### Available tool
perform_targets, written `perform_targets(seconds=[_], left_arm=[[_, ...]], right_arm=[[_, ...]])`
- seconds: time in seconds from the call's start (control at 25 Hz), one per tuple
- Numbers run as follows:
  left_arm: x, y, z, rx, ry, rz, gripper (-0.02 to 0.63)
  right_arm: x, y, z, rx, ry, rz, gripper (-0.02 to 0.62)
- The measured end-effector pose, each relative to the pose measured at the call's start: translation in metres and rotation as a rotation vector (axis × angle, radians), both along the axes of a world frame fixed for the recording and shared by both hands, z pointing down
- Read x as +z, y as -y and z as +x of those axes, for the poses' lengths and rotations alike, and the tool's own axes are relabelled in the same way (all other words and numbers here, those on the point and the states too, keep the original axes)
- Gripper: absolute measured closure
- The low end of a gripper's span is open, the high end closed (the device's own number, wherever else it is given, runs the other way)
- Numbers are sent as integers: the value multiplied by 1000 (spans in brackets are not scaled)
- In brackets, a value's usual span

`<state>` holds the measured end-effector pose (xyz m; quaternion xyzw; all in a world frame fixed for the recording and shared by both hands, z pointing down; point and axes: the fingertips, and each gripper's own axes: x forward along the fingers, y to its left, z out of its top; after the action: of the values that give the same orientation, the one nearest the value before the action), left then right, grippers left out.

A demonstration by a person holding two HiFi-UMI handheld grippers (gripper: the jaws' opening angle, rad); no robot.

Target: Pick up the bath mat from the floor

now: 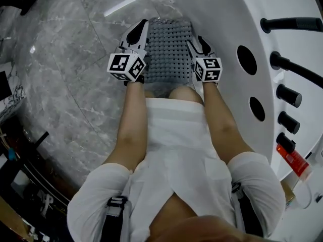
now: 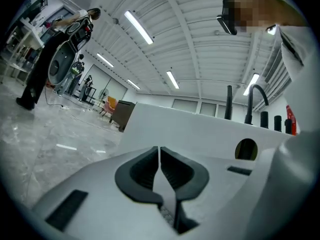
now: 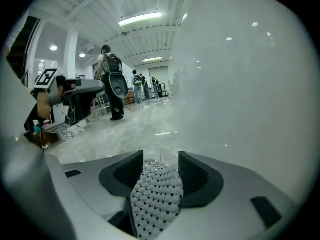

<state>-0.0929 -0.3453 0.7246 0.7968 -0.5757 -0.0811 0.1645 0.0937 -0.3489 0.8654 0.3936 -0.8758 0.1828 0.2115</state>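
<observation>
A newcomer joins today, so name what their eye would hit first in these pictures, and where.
The grey studded bath mat stretches between the two claws over the marble floor, top centre of the head view, beside the white bathtub on the right. The left claw is shut at the mat's left edge. The right claw stands open with the mat between its pads.

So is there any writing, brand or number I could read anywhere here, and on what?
No readable text anywhere.
The cubes on the left gripper and right gripper: black-and-white square patterns, not words.
The red bottle at the right edge: any print is too small to read.
</observation>
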Motion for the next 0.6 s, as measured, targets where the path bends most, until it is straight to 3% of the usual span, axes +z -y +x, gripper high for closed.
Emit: perform_targets(seconds=[0.2, 0.36, 0.6], left_arm=[[37, 10, 14, 41, 59, 22, 588], [58, 9, 11, 30, 61, 8, 588], [74, 9, 13, 37, 91, -2, 588]], right_arm=[[58, 11, 8, 14, -7, -37, 348], [96, 13, 6, -12, -53, -97, 325], [154, 15, 10, -3, -234, -269, 311]])
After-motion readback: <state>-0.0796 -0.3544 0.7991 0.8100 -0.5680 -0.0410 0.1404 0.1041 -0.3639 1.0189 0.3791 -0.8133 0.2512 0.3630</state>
